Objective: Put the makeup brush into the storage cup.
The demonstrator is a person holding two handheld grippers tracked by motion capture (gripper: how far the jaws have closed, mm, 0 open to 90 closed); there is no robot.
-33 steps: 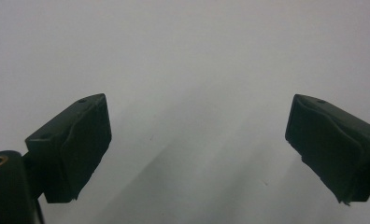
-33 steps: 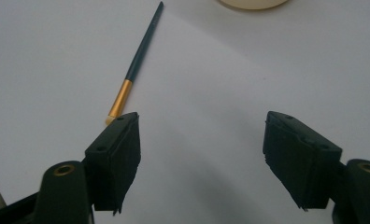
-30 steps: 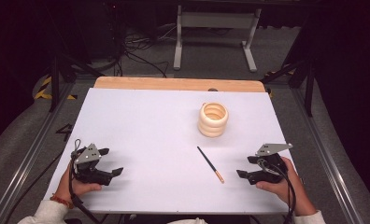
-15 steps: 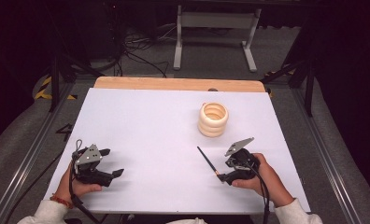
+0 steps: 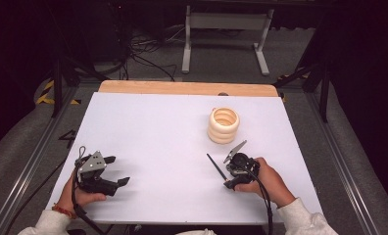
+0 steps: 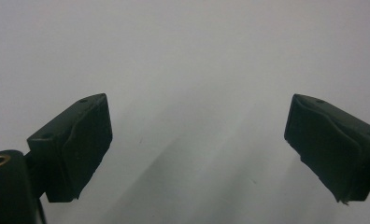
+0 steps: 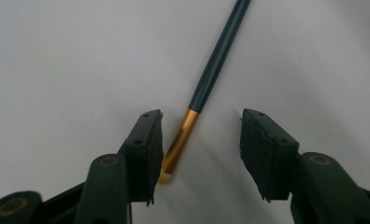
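While my right gripper [image 7: 199, 154] hangs parted astride the gold ferrule of a dark-handled brush [image 7: 206, 86] lying on the white table [image 5: 148, 132], my left gripper [image 6: 197, 154] gapes empty, near left; a cream ribbed holder [image 5: 223, 125] stands farther off.

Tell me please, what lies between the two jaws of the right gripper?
The gold end of a dark brush lies flat on the white table between them, close beside one jaw, in the right gripper view. The right gripper stands open around it.

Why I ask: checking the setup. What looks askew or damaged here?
Nothing stands out. The brush lies flat and intact between the open right gripper jaws, and the ringed cup stands upright.
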